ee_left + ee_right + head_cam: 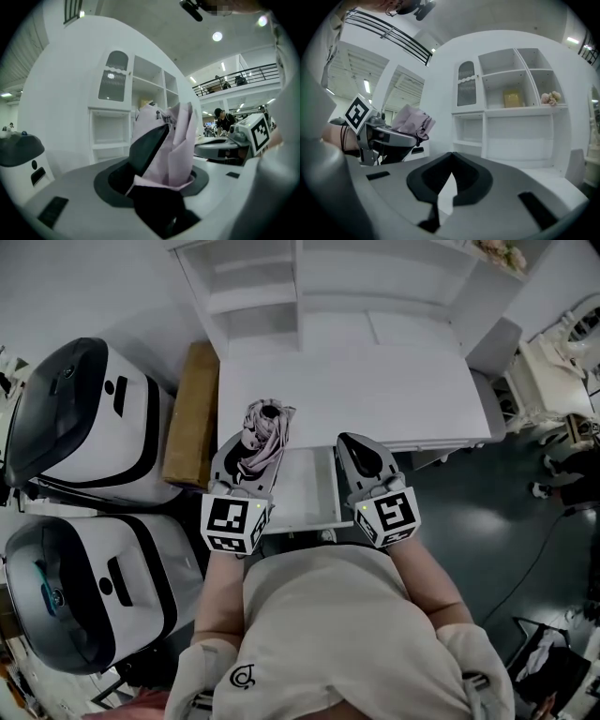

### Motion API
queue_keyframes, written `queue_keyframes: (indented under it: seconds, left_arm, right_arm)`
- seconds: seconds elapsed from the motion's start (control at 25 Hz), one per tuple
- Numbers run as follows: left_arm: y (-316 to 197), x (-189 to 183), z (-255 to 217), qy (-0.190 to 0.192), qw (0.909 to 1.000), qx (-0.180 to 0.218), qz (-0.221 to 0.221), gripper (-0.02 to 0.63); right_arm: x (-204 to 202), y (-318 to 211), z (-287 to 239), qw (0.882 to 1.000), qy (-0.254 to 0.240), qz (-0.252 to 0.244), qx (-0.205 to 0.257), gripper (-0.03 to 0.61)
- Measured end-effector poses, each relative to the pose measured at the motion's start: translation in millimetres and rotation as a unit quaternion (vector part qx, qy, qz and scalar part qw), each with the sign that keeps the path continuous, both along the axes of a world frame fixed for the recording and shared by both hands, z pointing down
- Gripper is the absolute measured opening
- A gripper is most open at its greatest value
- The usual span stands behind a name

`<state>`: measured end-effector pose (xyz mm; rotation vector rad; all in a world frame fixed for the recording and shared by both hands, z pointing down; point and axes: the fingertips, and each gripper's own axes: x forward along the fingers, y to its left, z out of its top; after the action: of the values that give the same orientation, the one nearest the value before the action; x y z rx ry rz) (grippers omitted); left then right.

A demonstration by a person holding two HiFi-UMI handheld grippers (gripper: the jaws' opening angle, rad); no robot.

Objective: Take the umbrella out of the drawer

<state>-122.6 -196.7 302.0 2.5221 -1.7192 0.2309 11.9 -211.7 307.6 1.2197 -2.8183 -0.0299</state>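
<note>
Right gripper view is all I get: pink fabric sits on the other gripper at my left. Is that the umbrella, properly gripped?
Observer: Yes. In the left gripper view, the left gripper has its jaws closed on the folded pink umbrella.
Operator: Is the drawer open?
Observer: In the head view the drawer stands pulled out from the white desk, with the umbrella out of it.
Operator: Anything beside the desk?
Observer: A brown cardboard box lies along its left side.

The lower end of the umbrella (266, 430) is hidden between the jaws of the left gripper (253, 446), and its fabric covers one jaw in that gripper's view. The yellow thing (512, 99) on the shelf (520, 108) is too small to tell.
</note>
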Motion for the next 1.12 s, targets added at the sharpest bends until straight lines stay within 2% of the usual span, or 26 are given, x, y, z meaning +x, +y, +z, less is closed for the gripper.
queue_keyframes:
  seconds: [0.32,0.72,1.12]
  left_arm:
    - [15.2,-31.3,-30.9,0.021,0.9976,0.059,-0.029,0.227]
    - [20.7,-33.1,-30.6,0.025,0.9978,0.057,-0.023,0.227]
    - [27.0,-27.0,-21.0,0.031,0.9983,0.045,-0.018,0.227]
  right_arm:
    - [-9.5,8.5,-10.7,1.000,-0.016,-0.004,0.001,0.006]
    - [-9.9,17.8,-24.8,1.000,-0.015,0.009,0.021,0.005]
    - [-12.4,27.0,-14.0,1.000,-0.012,-0.007,0.009,0.005]
